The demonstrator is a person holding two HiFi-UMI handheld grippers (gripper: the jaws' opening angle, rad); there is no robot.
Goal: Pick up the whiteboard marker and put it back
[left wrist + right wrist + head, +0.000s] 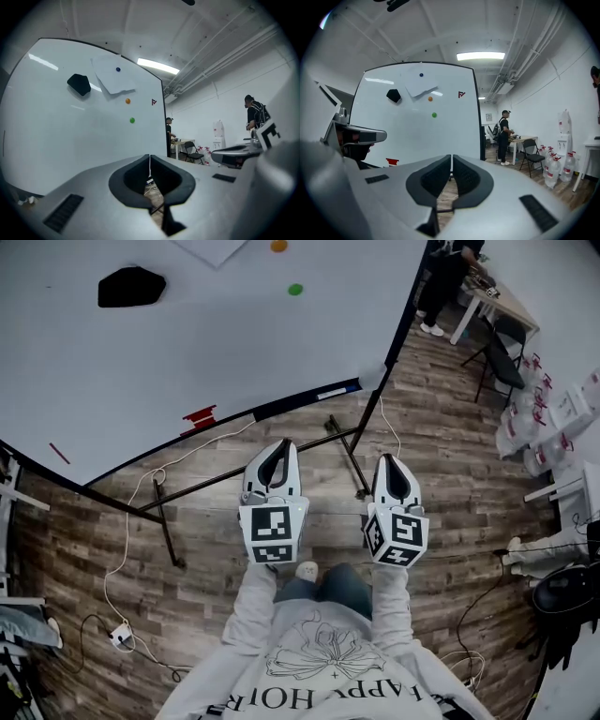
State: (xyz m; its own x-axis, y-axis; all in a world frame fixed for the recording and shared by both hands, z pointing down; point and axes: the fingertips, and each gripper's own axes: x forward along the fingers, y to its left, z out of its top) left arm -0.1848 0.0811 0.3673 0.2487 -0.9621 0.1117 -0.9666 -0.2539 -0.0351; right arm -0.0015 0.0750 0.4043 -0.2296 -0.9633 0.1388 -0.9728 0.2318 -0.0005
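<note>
Jaws of both grippers closed, nothing between.

Head view: left gripper [279, 448] and right gripper [391, 463] side by side above wood floor [441, 474], pointing toward whiteboard [216, 334]. Slim white-and-blue piece, seemingly marker [331, 392], lies on tray [281, 409] near whiteboard's right corner, well apart from both grippers.

Left gripper view: jaws meet, empty. Black shape [79, 84], paper sheet [114, 80] and green magnet [132, 120] on whiteboard.

Right gripper view: jaws meet, empty. Red item [392, 161] at whiteboard's lower edge.
</note>
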